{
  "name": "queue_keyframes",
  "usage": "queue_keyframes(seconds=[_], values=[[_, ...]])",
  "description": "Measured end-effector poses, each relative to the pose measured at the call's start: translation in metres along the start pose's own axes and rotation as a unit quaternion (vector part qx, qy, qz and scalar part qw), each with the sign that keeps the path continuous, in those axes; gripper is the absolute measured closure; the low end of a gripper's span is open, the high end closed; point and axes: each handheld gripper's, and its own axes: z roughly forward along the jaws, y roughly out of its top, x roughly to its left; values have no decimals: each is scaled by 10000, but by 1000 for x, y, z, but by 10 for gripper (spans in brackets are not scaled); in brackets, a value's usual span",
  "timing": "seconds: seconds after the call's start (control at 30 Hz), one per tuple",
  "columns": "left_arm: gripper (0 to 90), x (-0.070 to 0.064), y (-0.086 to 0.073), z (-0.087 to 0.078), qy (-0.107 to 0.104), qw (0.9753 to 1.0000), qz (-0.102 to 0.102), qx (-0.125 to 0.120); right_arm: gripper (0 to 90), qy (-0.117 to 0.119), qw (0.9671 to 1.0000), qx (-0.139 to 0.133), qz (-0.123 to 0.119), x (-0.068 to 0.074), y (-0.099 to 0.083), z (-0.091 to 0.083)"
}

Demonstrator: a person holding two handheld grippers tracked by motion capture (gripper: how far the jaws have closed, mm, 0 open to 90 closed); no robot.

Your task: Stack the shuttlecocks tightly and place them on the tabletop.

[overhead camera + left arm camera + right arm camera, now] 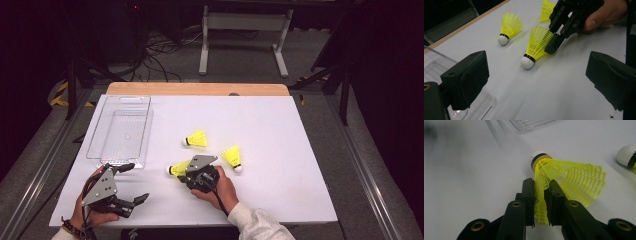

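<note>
Three yellow shuttlecocks with white corks lie on the white table. My right gripper is shut on the mesh skirt of the nearest shuttlecock. In the right gripper view the jaws pinch the skirt edge of that shuttlecock, cork pointing away, with my right gripper at its rim. The left gripper view shows this same shuttlecock held by the right gripper. My left gripper stands wide open at the front left with nothing between its fingers, also seen as the left gripper.
A clear plastic tray sits at the back left, its corner beside my left jaw. A second shuttlecock and a third shuttlecock lie mid-table. The table's wooden far edge borders the white surface.
</note>
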Motion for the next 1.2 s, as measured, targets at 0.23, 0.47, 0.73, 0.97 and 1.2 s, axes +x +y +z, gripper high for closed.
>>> queue_keyframes(seconds=[0.23, 0.47, 0.73, 0.97, 1.2], values=[[56, 0, 0, 0, -6, 10000, -13, -3, 631, -53, 10000, 7, 23, -1, -1, -3], [56, 0, 0, -1, 0, 10000, -22, -17, 522, 19, 9999, -105, -48, 0, 1, -15], [56, 0, 0, -2, -2, 10000, -2, -34, 457, -61, 9996, -163, -225, 2, 4, -33], [56, -1, 1, -3, 10, 10000, 0, -53, 409, -220, 9991, -177, -323, 0, 4, -45], [56, 0, 0, -3, 10, 10000, 3, -46, 427, -367, 9983, -277, -360, -6, 6, -62]])
